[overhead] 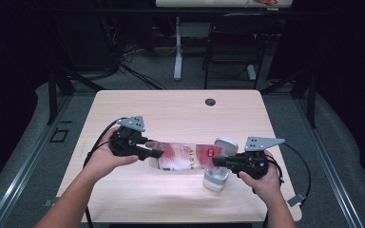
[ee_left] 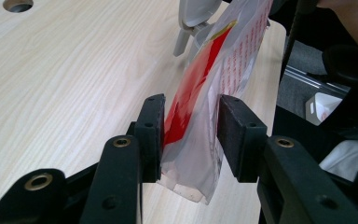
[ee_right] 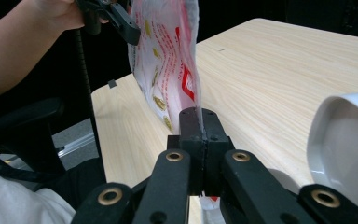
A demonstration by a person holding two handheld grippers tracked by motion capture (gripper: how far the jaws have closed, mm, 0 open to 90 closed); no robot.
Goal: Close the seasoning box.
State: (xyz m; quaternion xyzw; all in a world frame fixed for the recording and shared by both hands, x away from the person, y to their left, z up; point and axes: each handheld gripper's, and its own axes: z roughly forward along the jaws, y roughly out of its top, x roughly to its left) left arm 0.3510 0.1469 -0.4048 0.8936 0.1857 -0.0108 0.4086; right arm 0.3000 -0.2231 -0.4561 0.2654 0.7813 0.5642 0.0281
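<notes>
A clear plastic bag (overhead: pixel 185 156) with red and white print hangs stretched between my two grippers, just above the table. My left gripper (overhead: pixel 157 153) has its jaws on either side of the bag's left end (ee_left: pixel 200 79). The film lies against one pad, the other pad stands just off it, and I count the jaws as open. My right gripper (overhead: pixel 217 161) is shut on the bag's right edge (ee_right: pixel 168 56), its pads (ee_right: pixel 199 114) pinched flat together on the film. A white container (overhead: pixel 217 175) with a raised lid stands just under the right gripper.
The light wooden table (overhead: pixel 171 109) has a round cable hole (overhead: pixel 210 101) near its far edge. Dark floor, cables and a chair frame lie beyond the table. The white container's rim (ee_right: pixel 345 154) sits close beside the right jaws.
</notes>
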